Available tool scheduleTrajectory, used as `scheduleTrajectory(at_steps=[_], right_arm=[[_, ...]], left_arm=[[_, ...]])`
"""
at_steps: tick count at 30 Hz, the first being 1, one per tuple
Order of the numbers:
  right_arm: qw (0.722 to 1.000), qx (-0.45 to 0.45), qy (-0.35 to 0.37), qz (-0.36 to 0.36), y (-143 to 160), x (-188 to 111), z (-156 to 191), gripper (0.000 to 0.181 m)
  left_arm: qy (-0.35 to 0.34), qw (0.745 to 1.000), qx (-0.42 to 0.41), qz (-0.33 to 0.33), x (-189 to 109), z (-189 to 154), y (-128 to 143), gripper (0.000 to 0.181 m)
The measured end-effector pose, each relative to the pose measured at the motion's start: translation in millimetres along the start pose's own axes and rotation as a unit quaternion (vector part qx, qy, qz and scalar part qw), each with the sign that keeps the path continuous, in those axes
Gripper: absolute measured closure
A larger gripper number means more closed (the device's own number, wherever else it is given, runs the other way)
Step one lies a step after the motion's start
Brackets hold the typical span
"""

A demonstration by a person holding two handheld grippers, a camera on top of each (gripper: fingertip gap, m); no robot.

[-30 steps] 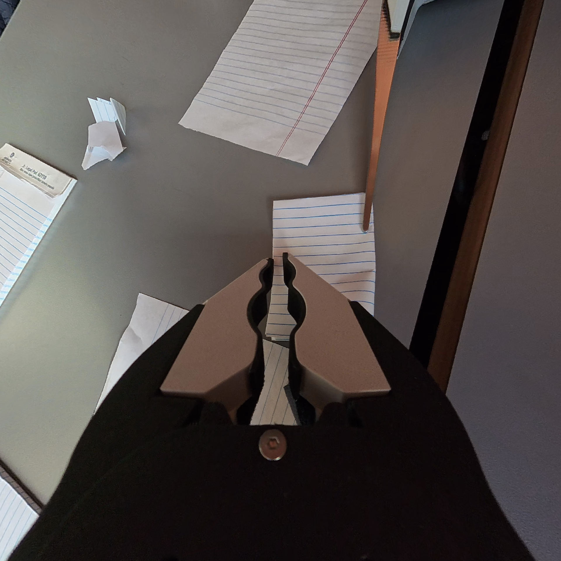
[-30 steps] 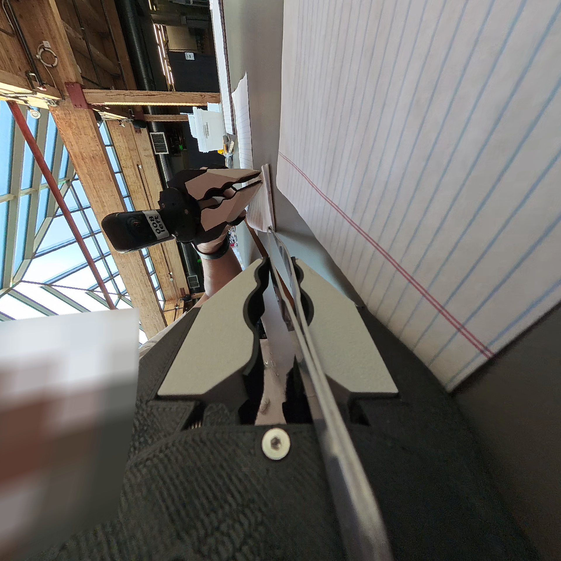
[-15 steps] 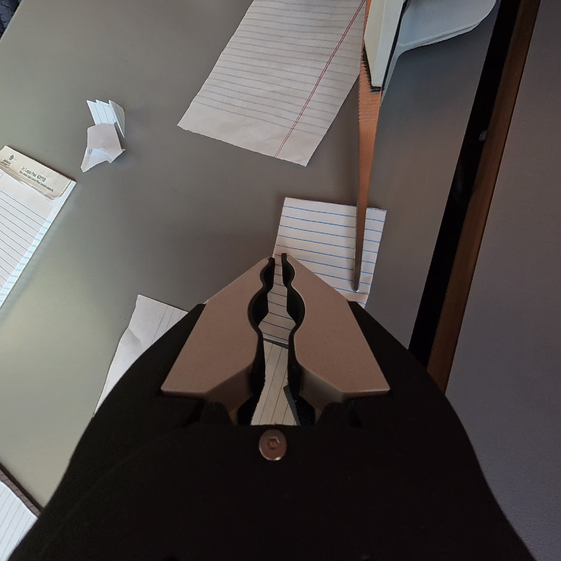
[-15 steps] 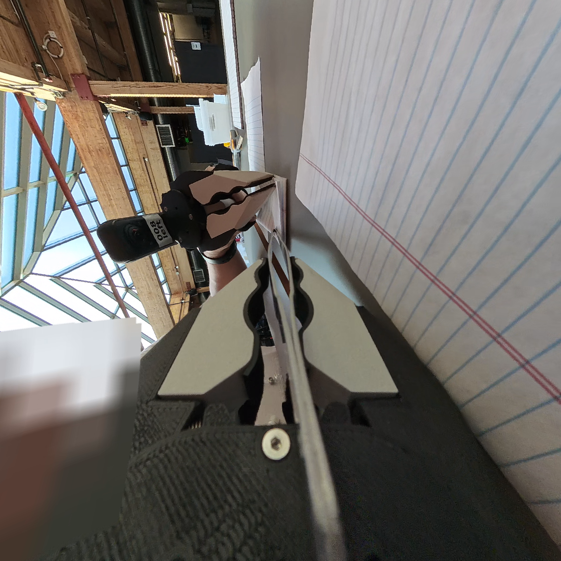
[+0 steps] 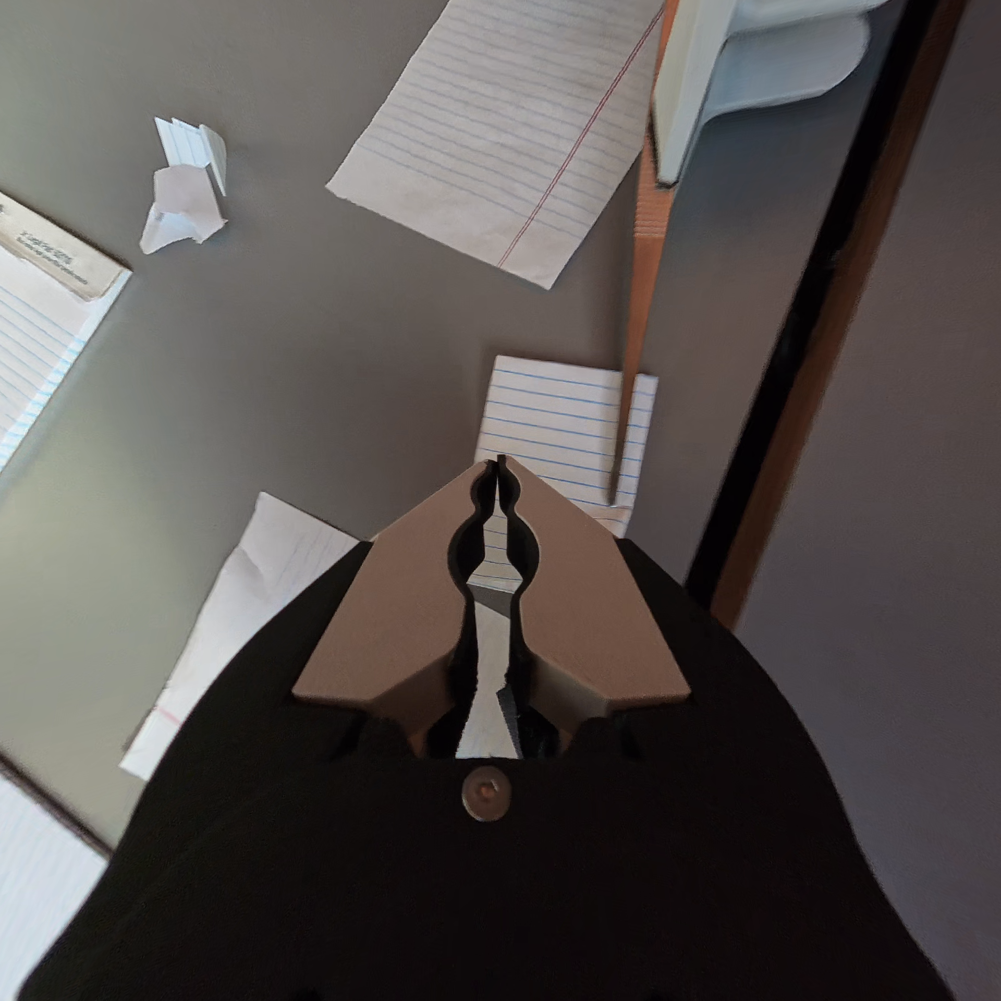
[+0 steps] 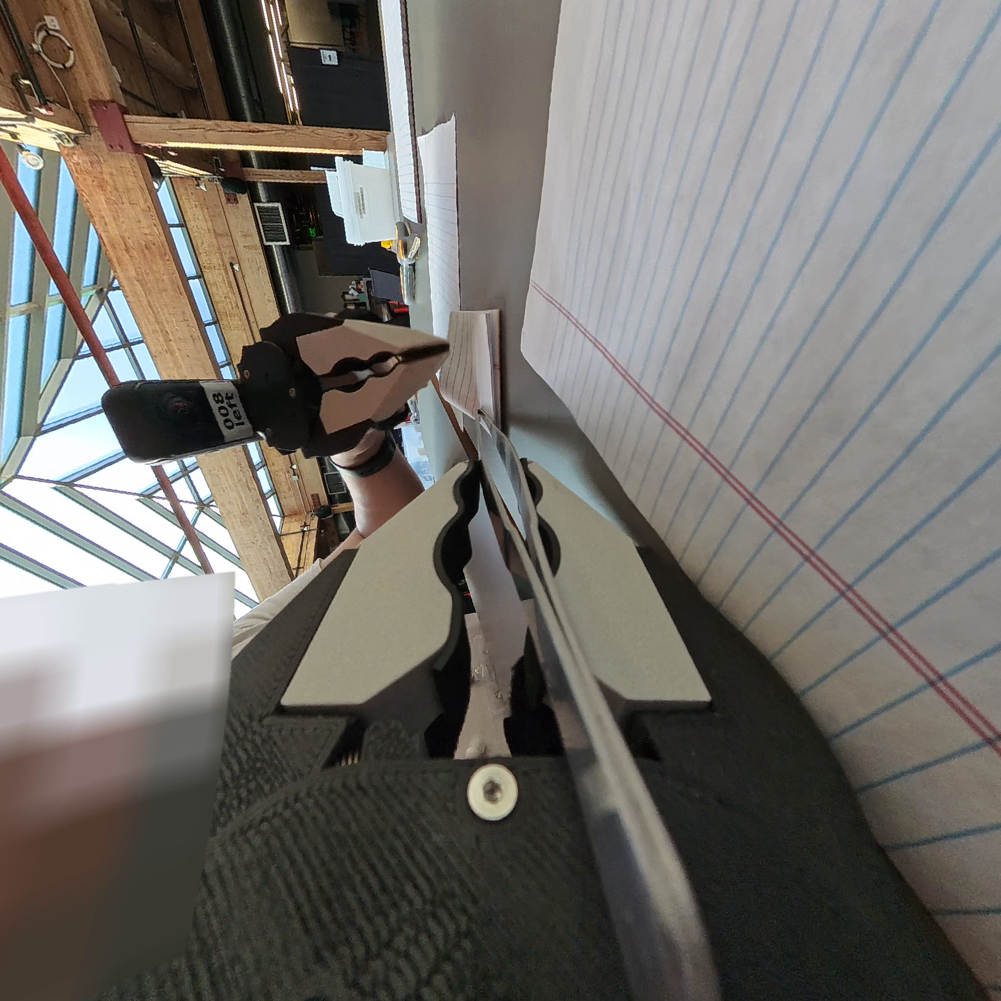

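Currently left gripper [image 5: 497,460] has its jaws together at the tips, only a hairline gap showing. The tips sit over the near part of a small folded lined paper [image 5: 547,411] lying flat on the grey table [image 5: 271,352]. From the right wrist view the tips meet the paper's face; can't tell if they press on it or pinch any of it.

Right gripper [image 6: 501,466] is clamped on a thin flat strip [image 6: 541,569], seen edge-on there and running out forward past the fingertips. In the left wrist view the strip [image 5: 634,352] looks brown with a metallic tip. It comes in from the upper right and crosses the right side of the folded paper, tip resting on it.

Further out:
- a creased lined sheet [image 5: 260,585] lies under and left of the left gripper
- a large lined sheet with a red margin [image 5: 487,151] lies beyond the folded paper, apart from it
- a crumpled paper scrap [image 5: 184,184] is well to the left
- a lined pad [image 5: 32,325] sits at the left edge
- a wrist with a dark band [image 6: 374,466] shows behind the left gripper
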State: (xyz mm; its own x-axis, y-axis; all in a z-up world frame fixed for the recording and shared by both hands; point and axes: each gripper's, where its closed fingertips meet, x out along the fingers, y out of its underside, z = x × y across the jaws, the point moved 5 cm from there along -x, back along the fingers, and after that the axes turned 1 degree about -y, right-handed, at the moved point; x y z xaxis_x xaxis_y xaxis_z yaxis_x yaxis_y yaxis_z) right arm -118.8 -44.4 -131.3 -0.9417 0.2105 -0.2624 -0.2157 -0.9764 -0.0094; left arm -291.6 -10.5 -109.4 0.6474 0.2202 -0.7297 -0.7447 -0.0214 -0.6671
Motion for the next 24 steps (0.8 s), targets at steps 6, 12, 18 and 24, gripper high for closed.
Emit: scheduleTrajectory(at_steps=[6, 12, 18, 24], right_arm=[[1.000, -0.004, -0.002, 0.003, -0.9, 0.3, -1.0, 0.168], [1.000, -0.008, -0.003, 0.006, -1.9, 0.5, -1.7, 0.168], [1.000, -0.017, 0.001, 0.005, -2.3, 0.7, -1.4, 0.168], [1.000, -0.022, 0.001, 0.009, -0.6, 2.6, -0.9, 0.168]], left_arm=[[0.077, 0.991, -0.107, 0.020, -8.8, -28.4, 11.3, 0.181], [0.069, 0.987, -0.139, 0.028, -4.7, -27.9, 19.5, 0.181], [0.018, 0.994, -0.100, 0.033, -4.6, -33.1, 19.7, 0.181], [-0.058, 0.996, -0.056, 0.044, -9.0, -42.5, 21.5, 0.181]])
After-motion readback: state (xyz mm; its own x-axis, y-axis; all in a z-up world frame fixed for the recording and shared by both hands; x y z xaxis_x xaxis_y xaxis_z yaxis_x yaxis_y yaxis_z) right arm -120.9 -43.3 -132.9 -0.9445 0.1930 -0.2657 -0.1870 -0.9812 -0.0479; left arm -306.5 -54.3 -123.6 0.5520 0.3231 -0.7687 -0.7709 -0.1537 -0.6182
